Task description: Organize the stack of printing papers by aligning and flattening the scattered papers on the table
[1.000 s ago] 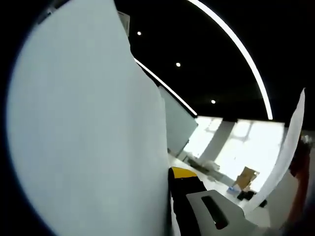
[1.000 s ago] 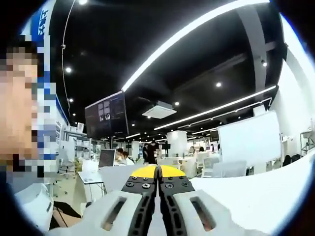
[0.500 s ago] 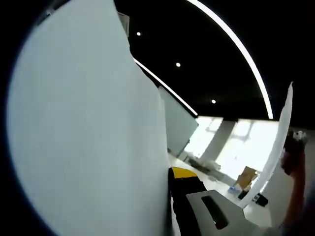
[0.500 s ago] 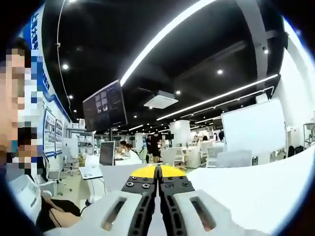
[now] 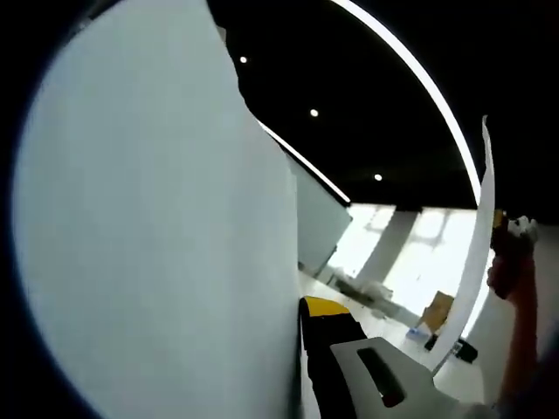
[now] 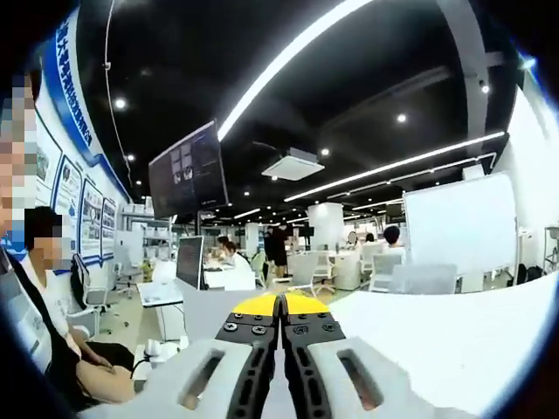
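A big white sheet of the printing papers [image 5: 157,227] stands upright across the left half of the left gripper view. It runs down into my left gripper [image 5: 301,307], which is shut on its edge; one yellow-tipped jaw shows, the other is hidden behind the sheet. The papers' far edge [image 5: 478,253] curves up at the right, where a hand [image 5: 509,266] holds the other gripper against it. In the right gripper view my right gripper [image 6: 281,304] has its jaws pressed together, and white paper [image 6: 454,336] spreads away from them to the right.
Both cameras point up at a dark office ceiling with long light strips [image 6: 288,57]. A hanging monitor [image 6: 186,170], a whiteboard [image 6: 458,227], desks with seated people [image 6: 52,332] and chairs lie beyond. A cardboard box [image 5: 437,310] stands far off.
In the left gripper view the papers' far edge has swung up and leftward, and the hand holding it has risen. The right gripper view has turned slightly; its jaws stay pressed together.
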Tool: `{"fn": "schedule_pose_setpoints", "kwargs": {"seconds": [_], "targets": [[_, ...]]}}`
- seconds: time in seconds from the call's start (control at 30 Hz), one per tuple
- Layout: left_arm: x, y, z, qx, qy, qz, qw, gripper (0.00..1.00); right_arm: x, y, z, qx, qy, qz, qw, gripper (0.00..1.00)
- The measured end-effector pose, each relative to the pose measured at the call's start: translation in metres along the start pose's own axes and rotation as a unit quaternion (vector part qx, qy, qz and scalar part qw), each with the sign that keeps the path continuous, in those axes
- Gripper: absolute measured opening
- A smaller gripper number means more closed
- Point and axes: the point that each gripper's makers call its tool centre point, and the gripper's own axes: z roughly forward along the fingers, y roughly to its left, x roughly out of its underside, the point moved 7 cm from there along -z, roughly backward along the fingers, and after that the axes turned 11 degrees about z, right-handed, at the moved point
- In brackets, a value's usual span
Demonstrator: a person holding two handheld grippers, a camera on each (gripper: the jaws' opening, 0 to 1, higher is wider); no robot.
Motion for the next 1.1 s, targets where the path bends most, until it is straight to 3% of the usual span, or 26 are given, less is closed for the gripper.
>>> {"fn": "schedule_pose_setpoints", "kwargs": {"seconds": [0.13, 0.53, 0.83, 1.1], "targets": [[-0.001, -0.002, 0.000, 0.000, 0.001, 0.002, 1.0000, 0.06, 0.000, -0.004, 0.009, 0.008, 0.008, -0.013, 0.9998, 0.00], [-0.002, -0.002, 0.002, 0.001, 0.005, 0.009, 0.9999, 0.06, 0.000, -0.017, 0.030, -0.008, 0.030, 0.000, 0.9995, 0.00], [-0.001, -0.002, 0.003, 0.001, 0.008, 0.017, 0.9998, 0.06, 0.009, -0.020, 0.033, -0.008, 0.035, 0.002, 0.9994, 0.00], [-0.001, 0.000, 0.003, 0.001, 0.007, 0.015, 0.9999, 0.06, 0.006, -0.028, 0.035, -0.005, 0.032, 0.000, 0.9995, 0.00]]}}
